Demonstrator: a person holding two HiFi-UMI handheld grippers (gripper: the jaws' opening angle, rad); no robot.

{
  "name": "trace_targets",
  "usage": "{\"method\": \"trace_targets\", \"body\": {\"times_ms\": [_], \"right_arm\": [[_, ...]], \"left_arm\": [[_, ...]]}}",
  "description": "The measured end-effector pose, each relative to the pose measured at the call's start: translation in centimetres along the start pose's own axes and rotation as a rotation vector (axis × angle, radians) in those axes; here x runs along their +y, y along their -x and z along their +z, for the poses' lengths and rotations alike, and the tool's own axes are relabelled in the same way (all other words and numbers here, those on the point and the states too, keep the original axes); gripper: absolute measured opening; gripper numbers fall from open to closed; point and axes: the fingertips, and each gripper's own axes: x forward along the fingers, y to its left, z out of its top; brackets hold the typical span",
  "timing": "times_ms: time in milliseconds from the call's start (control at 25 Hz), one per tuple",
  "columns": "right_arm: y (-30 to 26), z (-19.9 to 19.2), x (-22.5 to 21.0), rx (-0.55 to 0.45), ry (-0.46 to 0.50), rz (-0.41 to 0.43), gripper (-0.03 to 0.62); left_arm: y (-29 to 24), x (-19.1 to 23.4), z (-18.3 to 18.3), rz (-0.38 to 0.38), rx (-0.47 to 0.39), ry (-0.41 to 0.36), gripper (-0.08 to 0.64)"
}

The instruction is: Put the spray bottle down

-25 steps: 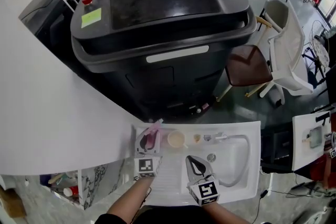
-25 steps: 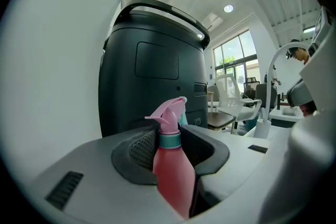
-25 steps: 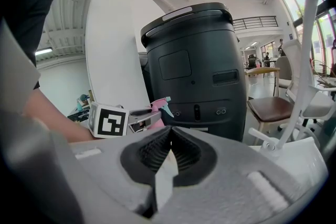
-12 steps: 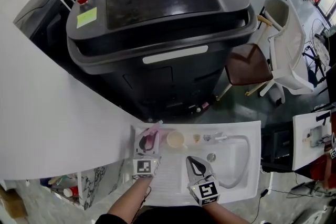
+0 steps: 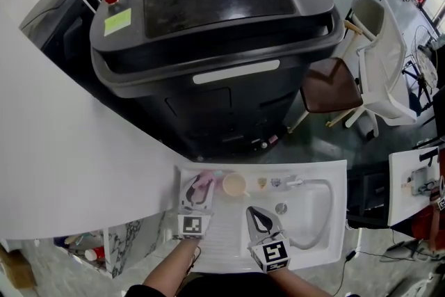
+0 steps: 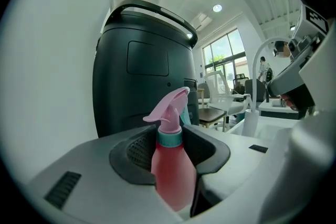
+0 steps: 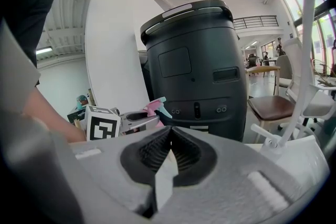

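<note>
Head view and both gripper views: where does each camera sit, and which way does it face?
Head view: on the person's head, looking steeply down at the sink and black machine; forearms, left tongs and right tongs show.
Left gripper view: on the left tongs, looking along them at the upright spray bottle between their opening jaws.
Right gripper view: on the right tongs, looking along their closed jaws toward the black machine; left tongs show at left.
Shared: both gripper views show spray bottle and black machine.
</note>
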Motion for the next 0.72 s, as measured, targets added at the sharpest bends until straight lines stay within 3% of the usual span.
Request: {"method": "trace_targets", "body": {"times_ms": [160, 280, 480, 600, 720], "right_arm": [[0.2, 0.1, -0.1, 0.000, -0.001, -0.009, -0.002], [0.4, 0.0, -0.3, 0.000, 0.001, -0.016, -0.002], [0.4, 0.0, -0.3, 0.002, -0.002, -0.021, -0.002], [0.4, -0.1, 0.1, 0.005, -0.001, -0.017, -0.002], [0.4, -0.2, 0.5, 0.007, -0.002, -0.010, -0.002]], "left_arm": [[-0.8, 0.1, 0.9, -0.023, -0.044, -0.023, 0.156], [-1.1, 0.1, 1.4, -0.003, -0.026, 0.010, 0.152], [-1.4, 0.5, 1.3, -0.022, -0.082, -0.048, 0.149], [-1.2, 0.4, 1.4, -0.019, -0.069, -0.013, 0.152], [-1.0, 0.5, 0.8, -0.027, -0.052, -0.027, 0.167]]}}
